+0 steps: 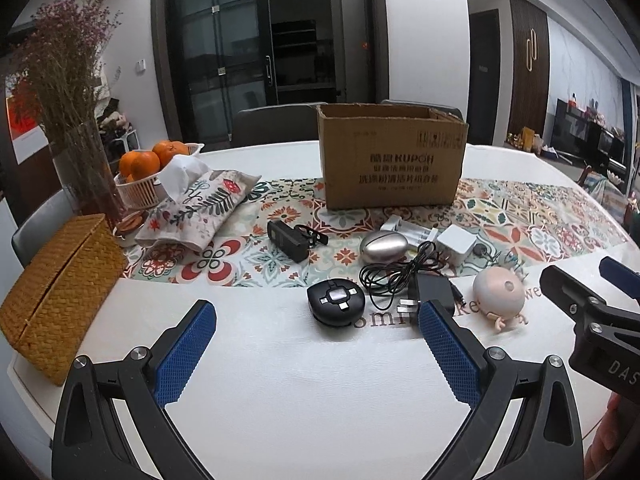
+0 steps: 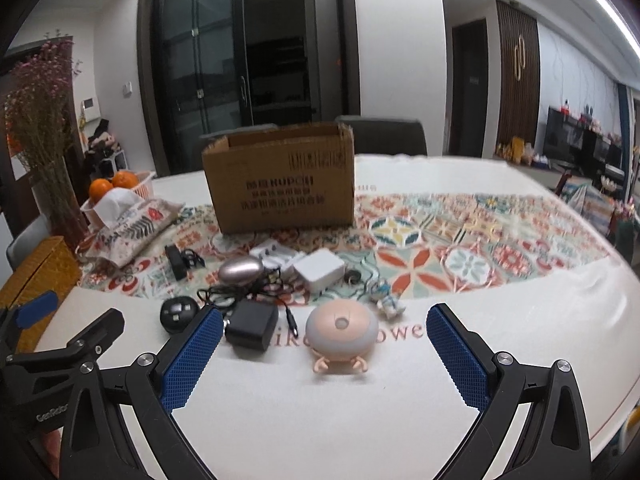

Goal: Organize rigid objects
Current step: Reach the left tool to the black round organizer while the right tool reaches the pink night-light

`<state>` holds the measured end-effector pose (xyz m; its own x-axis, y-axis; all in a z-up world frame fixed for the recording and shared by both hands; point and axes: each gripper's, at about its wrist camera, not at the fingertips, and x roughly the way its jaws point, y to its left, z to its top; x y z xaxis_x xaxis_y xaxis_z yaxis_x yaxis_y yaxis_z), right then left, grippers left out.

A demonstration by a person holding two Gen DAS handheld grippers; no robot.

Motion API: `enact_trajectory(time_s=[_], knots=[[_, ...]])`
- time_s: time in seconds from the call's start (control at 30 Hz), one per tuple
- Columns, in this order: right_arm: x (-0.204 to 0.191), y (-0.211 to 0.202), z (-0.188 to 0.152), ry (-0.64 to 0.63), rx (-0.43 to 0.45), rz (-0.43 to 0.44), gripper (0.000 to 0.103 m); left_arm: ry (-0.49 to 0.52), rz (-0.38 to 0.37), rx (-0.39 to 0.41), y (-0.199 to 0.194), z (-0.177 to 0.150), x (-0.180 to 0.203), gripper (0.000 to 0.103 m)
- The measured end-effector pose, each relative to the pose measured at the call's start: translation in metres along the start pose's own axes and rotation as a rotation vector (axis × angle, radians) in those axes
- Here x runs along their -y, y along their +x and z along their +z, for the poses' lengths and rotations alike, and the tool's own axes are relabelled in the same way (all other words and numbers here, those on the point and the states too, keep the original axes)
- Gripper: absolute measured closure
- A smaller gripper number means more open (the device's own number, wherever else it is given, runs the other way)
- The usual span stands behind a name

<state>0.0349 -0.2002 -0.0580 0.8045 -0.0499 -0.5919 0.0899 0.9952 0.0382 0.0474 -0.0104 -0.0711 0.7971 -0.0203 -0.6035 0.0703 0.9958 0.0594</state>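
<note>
A white tabletop (image 1: pixel 280 380) with a patterned runner (image 2: pixel 460 248) across its middle holds an open cardboard box (image 1: pixel 392 160) standing upright on the runner toward the far edge. In front of the box lies a cluster of small items: a black charger (image 1: pixel 286 240), a silver egg-shaped object (image 1: pixel 383 245), a white battery charger (image 1: pixel 404 228), a white power adapter (image 1: pixel 456 240), a black adapter with coiled cable (image 2: pixel 252 326), a round black gadget (image 1: pixel 336 302) and a pale pink round toy (image 2: pixel 342 334) nearest the near edge. The left gripper (image 1: pixel 316 356) and right gripper (image 2: pixel 324 356) hover above the near edge, both spread wide and holding nothing. A wicker box (image 1: pixel 56 296), tissue pouch (image 1: pixel 192 208), basket of oranges (image 1: pixel 148 176) and dried flowers (image 1: pixel 68 80) sit at the left edge.
</note>
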Motion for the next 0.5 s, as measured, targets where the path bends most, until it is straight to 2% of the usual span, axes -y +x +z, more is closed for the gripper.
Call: enact_trajectory(time_s=[0.5], knots=[[0.004, 0.056, -0.007, 0.01, -0.159, -0.039, 0.0, 0.025, -0.013, -0.112, 0.057, -0.003, 0.004, 0.0]])
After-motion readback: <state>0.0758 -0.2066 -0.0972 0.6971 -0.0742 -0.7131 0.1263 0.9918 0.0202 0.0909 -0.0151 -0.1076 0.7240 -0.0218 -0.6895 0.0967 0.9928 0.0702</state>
